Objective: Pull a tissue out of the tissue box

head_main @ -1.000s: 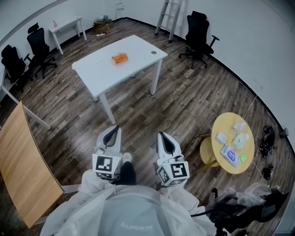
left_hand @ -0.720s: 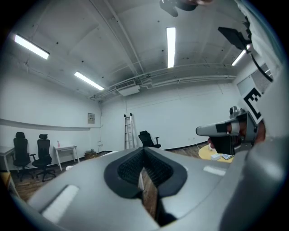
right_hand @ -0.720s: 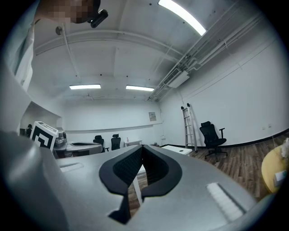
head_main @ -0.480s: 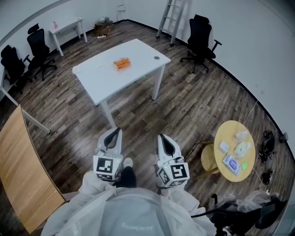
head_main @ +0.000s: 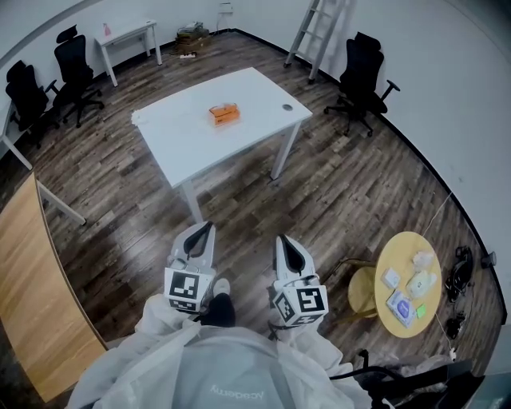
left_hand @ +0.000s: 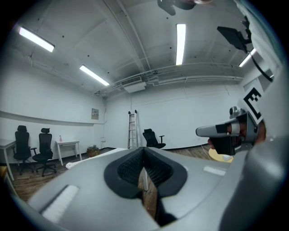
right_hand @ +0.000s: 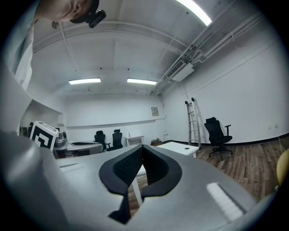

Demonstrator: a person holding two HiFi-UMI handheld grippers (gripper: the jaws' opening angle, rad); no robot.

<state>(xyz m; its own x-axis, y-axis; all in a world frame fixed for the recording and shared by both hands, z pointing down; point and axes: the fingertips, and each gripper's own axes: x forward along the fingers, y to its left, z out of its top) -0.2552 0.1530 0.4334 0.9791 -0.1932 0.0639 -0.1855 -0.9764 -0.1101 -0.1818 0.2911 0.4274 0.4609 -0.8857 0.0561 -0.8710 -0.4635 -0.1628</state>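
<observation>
An orange tissue box point(head_main: 224, 113) sits near the middle of a white table point(head_main: 247, 88), well ahead of me across the wooden floor. My left gripper point(head_main: 204, 228) and right gripper point(head_main: 284, 240) are held side by side in front of my body, pointing level toward the table and far short of it. Both have their jaws together with nothing between them. In the left gripper view the shut left gripper point(left_hand: 144, 149) fills the lower frame. The right gripper view shows the shut right gripper point(right_hand: 142, 147) with the table point(right_hand: 178, 146) beyond it.
A ladder point(head_main: 318, 24) and a black office chair point(head_main: 363, 76) stand behind the table at the right. More chairs point(head_main: 76, 68) and a small white desk point(head_main: 128, 33) are at the far left. A wooden tabletop point(head_main: 36, 287) lies at my left, a round yellow table point(head_main: 409, 283) at my right.
The white table and the tissue box have slid lower and nearer in the head view as I moved toward them. Both grippers keep the same shut, side-by-side pose.
</observation>
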